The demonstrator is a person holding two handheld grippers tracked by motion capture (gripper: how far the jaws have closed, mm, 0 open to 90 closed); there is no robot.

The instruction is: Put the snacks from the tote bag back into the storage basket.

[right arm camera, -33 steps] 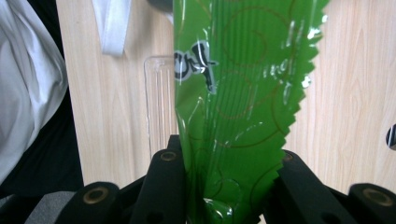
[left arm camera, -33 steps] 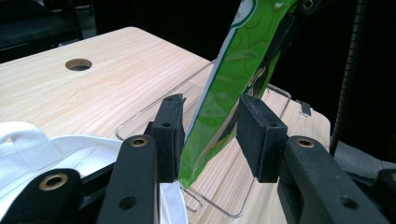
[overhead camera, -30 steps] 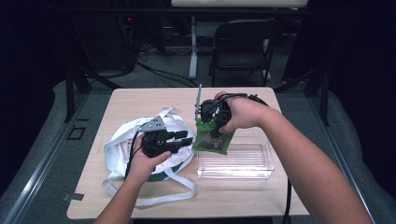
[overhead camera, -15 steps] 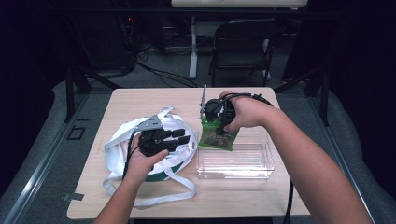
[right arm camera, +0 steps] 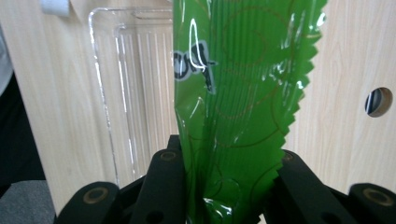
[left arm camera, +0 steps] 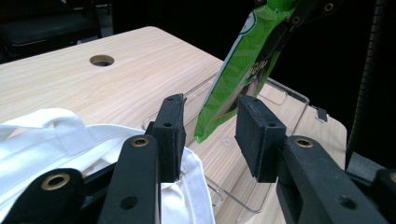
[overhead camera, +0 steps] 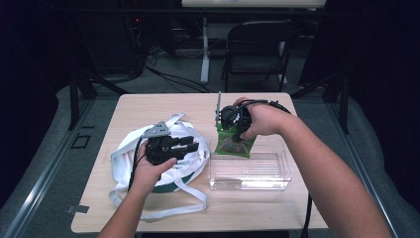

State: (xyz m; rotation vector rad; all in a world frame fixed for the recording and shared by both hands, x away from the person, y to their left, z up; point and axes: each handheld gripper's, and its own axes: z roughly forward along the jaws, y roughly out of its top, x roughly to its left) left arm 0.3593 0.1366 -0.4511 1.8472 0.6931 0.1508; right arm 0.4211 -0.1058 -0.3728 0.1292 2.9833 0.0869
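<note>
Clearly we have the green snack bag (overhead camera: 235, 144) pinched by its crimped top edge in our right gripper (overhead camera: 236, 140), whose fingers (right arm camera: 164, 177) are clenched on the foil, so the bag hangs over the back rim of the clear plastic bin (overhead camera: 250, 171) on the tabletop (overhead camera: 148, 106). Our left gripper (overhead camera: 190, 147) rests over the white cloth bag (overhead camera: 130, 148), its fingers (left arm camera: 170, 133) apart and holding nothing. We judge the main risk to be the thin hold: slick foil caught only at the seam could slide out if we swing it, dropping the bag on the rim or outside the bin. Lowering it tilted, as it hangs now, could catch its bottom corner on the bin's wall and fold it. The light bin could also skid if nudged, since nothing steadies it.
</note>
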